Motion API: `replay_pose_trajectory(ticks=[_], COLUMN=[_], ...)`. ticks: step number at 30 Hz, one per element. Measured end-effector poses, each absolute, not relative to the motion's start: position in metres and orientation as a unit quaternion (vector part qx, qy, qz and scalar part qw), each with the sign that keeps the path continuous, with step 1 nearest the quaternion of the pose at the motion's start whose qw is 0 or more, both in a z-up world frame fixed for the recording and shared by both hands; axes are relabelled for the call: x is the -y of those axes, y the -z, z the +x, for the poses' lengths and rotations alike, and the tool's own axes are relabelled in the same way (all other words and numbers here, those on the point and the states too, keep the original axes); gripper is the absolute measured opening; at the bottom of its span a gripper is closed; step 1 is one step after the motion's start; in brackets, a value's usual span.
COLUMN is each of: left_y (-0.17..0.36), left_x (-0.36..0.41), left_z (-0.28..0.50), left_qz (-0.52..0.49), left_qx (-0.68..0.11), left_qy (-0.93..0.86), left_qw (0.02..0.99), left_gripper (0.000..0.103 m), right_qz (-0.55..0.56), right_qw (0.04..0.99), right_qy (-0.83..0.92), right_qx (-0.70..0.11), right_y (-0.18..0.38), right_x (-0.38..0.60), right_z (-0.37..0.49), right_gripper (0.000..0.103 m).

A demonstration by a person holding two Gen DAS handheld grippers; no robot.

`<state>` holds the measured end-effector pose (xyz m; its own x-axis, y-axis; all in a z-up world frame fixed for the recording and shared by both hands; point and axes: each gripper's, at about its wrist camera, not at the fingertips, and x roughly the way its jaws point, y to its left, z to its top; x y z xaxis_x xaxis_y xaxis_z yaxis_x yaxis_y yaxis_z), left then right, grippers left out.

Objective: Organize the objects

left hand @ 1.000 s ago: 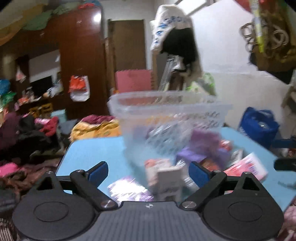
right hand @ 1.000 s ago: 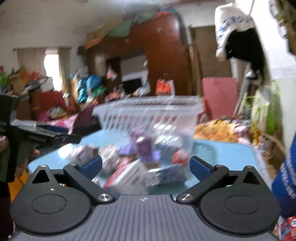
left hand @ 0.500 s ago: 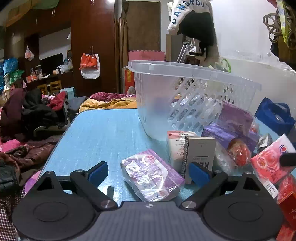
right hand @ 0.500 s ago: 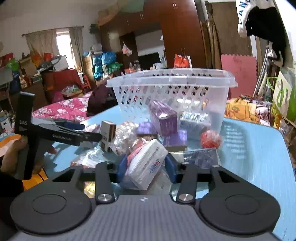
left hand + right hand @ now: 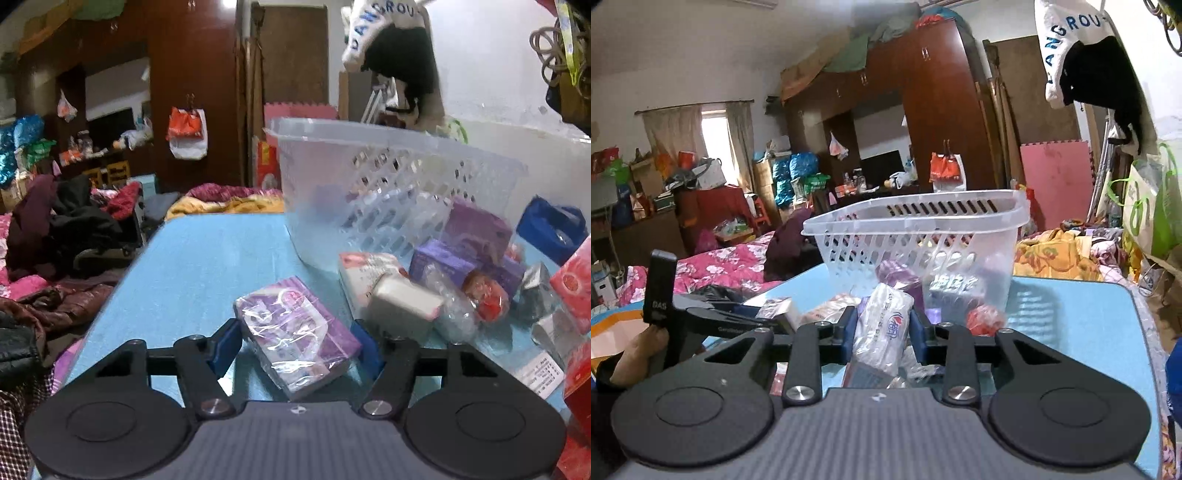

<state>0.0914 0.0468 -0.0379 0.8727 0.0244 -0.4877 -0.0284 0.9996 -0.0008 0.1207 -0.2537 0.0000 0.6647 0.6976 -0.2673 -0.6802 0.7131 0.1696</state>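
In the left wrist view a purple plastic-wrapped pack (image 5: 295, 325) lies on the blue table (image 5: 207, 266). My left gripper (image 5: 295, 349) has its jaws closing on the pack, and both blue pads touch its sides. In the right wrist view my right gripper (image 5: 882, 332) is shut on a white tissue pack (image 5: 886, 321), which stands upright between the pads, above the pile. The clear plastic basket (image 5: 369, 166) (image 5: 916, 218) stands behind the pile. The left gripper's body (image 5: 683, 317) and the hand (image 5: 639, 347) holding it show at the left of the right wrist view.
Loose packs lie in front of the basket: a white box (image 5: 402, 306), purple boxes (image 5: 476, 229), a red round packet (image 5: 487, 295) and red boxes (image 5: 576, 288) at the right edge. Clothes and bedding are piled beyond the table's left side. A blue bag (image 5: 550, 232) sits at the far right.
The left jaws have come in from wide apart onto the purple pack, and the white box beside it has tipped over. The right gripper closed on the tissue pack and has raised it.
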Motion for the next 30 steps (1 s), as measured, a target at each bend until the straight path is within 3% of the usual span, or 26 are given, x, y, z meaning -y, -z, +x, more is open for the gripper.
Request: replay_pose_trajectory(ticks=[18, 26, 30], left_y=[-0.009, -0.075, -0.102], left_x=[-0.047, -0.035, -0.016], left_z=[0.070, 0.113, 0.166], left_qz=[-0.043, -0.051, -0.045], left_qx=[-0.146, -0.121, -0.146], left_qy=[0.012, 0.056, 0.069], left_qw=[0.988, 0.990, 0.986], left_gripper=[0.068, 0.068, 0.068], right_qz=[0.043, 0.041, 0.040], right_qw=[0.928, 0.937, 0.940], right_qy=[-0.349, -0.337, -0.330], right_qx=[-0.124, -0.080, -0.079], right_y=[-0.020, -0.078, -0.100], right_x=[0.264, 0.244, 0.217], right_z=[0.131, 0.156, 0.190], right_gripper=[0.032, 0.032, 0.032])
